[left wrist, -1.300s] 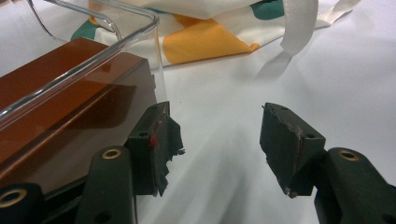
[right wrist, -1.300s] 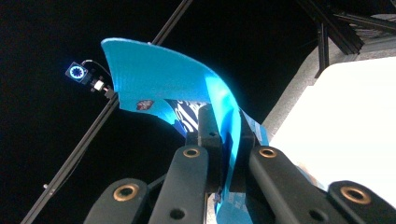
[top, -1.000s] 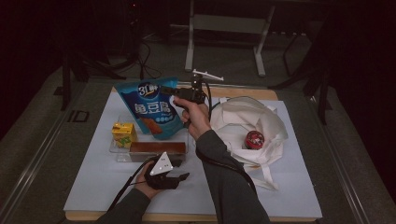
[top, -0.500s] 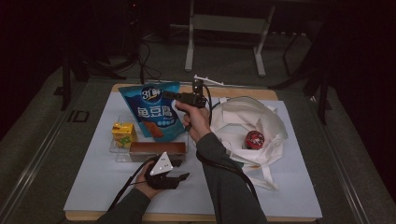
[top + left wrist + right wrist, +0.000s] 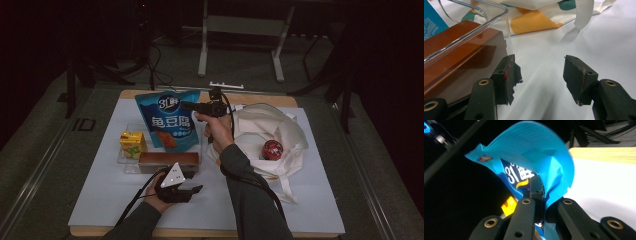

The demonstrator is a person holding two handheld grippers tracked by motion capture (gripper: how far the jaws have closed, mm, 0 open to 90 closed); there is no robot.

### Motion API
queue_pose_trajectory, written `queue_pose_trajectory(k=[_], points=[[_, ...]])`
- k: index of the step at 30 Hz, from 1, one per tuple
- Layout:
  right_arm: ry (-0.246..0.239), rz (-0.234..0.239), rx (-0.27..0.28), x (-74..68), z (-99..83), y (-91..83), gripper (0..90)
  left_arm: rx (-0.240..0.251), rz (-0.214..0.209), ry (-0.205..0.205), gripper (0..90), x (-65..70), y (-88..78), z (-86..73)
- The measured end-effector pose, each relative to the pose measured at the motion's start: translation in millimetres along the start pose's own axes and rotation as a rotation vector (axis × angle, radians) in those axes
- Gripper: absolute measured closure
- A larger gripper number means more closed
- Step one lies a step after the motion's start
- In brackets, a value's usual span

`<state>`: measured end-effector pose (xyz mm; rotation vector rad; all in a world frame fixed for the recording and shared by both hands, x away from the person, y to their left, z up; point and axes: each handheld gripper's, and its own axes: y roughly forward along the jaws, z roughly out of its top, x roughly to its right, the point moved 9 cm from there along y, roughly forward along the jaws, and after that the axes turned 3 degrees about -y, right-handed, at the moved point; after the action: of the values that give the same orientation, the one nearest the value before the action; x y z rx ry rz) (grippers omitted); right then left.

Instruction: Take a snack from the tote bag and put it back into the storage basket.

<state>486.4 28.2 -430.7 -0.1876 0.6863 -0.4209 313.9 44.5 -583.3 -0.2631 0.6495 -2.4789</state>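
Snack bag [image 5: 170, 120]: high view; a blue bag with white print, upright above the far part of a clear tray [image 5: 131, 165] on the white table [image 5: 320, 200], its top edge pinched by the right gripper [image 5: 189, 105].
Right gripper: high view; raised over the table's far side, pointing left in the picture, jaws together on the bag's upper right edge.
Left gripper [image 5: 194, 190]: high view; low over the table's near part, just in front of the tray, with a grey plate on top, holding nothing.
Tray contents: high view; a yellow carton [image 5: 132, 143] at the left end and a brown box [image 5: 167, 159] along the near wall.
Tote [image 5: 272, 137]: high view; a cream cloth bag lying right of the tray, with a red can [image 5: 273, 149] in its opening.
Left gripper [image 5: 541, 72]: left gripper view; jaws apart over bare white table, nothing between them; the left pad sits just beside the tray's corner.
Brown box [image 5: 454, 57]: left gripper view; seen behind the clear tray [image 5: 506, 17] wall; the tote [image 5: 534, 22] lies beyond, with yellow and green patches.
Snack bag [image 5: 541, 157]: right gripper view; the blue foil curls up above the jaws, white print facing the camera.
Right gripper [image 5: 541, 192]: right gripper view; jaws clamped on the bag's edge, the foil squeezed between the pads.
Yellow carton [image 5: 508, 206]: right gripper view; a corner shows below left of the bag.
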Motion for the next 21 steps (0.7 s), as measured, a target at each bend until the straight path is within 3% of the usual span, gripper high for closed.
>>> queue_pose_trajectory(k=[4,15,20,21], points=[[-0.055,-0.028,-0.025,3.0,-2.4,-4.8,85.5,-0.001,0.000,0.000,43.8,0.0,0.0,0.0],[-0.151,-0.073,-0.096,12.9,-10.9,-17.4,78.1,-0.007,0.004,-0.008,43.9,-0.8,0.8,-0.3],[-0.211,-0.109,-0.151,15.7,-18.6,-17.7,74.4,-0.007,0.004,-0.008,43.8,-0.8,0.9,-0.3],[-0.243,-0.126,-0.182,17.8,-24.2,-17.9,72.3,-0.007,0.004,-0.008,43.8,-0.8,0.9,-0.3]])
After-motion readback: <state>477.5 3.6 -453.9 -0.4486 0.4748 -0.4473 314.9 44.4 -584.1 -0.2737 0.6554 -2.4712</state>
